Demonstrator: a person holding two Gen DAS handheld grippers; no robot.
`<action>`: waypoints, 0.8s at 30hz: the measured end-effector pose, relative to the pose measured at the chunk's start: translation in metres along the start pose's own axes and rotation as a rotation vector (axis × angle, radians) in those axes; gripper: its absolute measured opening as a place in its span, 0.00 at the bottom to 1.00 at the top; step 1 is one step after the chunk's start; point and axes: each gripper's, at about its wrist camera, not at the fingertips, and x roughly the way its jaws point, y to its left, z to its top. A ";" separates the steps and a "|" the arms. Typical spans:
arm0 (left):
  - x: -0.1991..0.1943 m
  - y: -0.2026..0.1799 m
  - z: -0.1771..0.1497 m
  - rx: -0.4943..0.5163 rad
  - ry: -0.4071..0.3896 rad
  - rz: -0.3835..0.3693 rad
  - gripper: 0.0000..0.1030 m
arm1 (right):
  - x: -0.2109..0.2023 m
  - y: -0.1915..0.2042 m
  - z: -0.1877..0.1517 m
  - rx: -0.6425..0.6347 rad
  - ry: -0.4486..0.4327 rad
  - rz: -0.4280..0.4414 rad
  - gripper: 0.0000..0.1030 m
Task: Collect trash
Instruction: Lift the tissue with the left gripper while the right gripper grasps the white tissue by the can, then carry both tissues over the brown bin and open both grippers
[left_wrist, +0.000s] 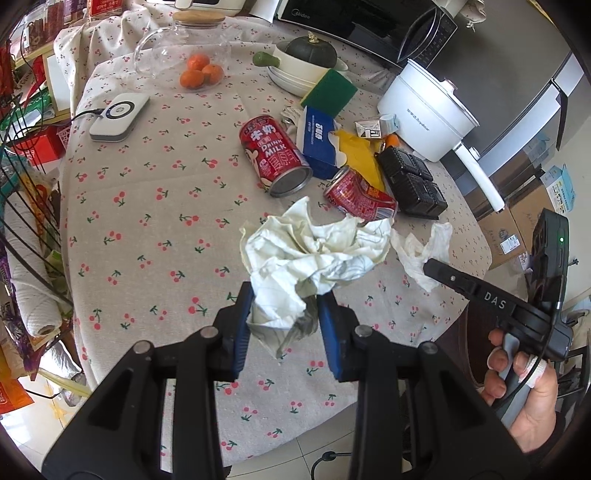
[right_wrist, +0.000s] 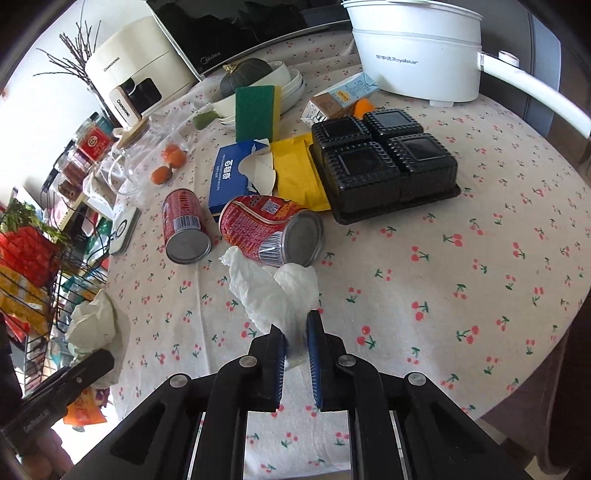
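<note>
My left gripper is shut on a crumpled cream paper wad, held above the cherry-print tablecloth. In the right wrist view that wad shows at the lower left. My right gripper is shut on a white tissue, whose far end touches a dented red can. In the left wrist view the tissue hangs by the table's right edge. A second red milk can lies on its side. A torn blue box, a yellow wrapper and a black plastic tray lie behind.
A white electric pot, a green sponge, stacked bowls with a squash, oranges, a glass jug and a white charger stand further back. A wire rack stands left of the table. Cardboard boxes are on the floor.
</note>
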 end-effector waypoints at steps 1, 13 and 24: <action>0.001 -0.004 0.000 0.003 0.002 -0.004 0.35 | -0.006 -0.005 -0.001 0.002 -0.001 -0.002 0.12; 0.020 -0.086 -0.008 0.124 0.036 -0.062 0.35 | -0.075 -0.089 -0.016 0.076 -0.049 -0.059 0.12; 0.053 -0.184 -0.025 0.257 0.087 -0.132 0.34 | -0.130 -0.185 -0.045 0.196 -0.088 -0.125 0.12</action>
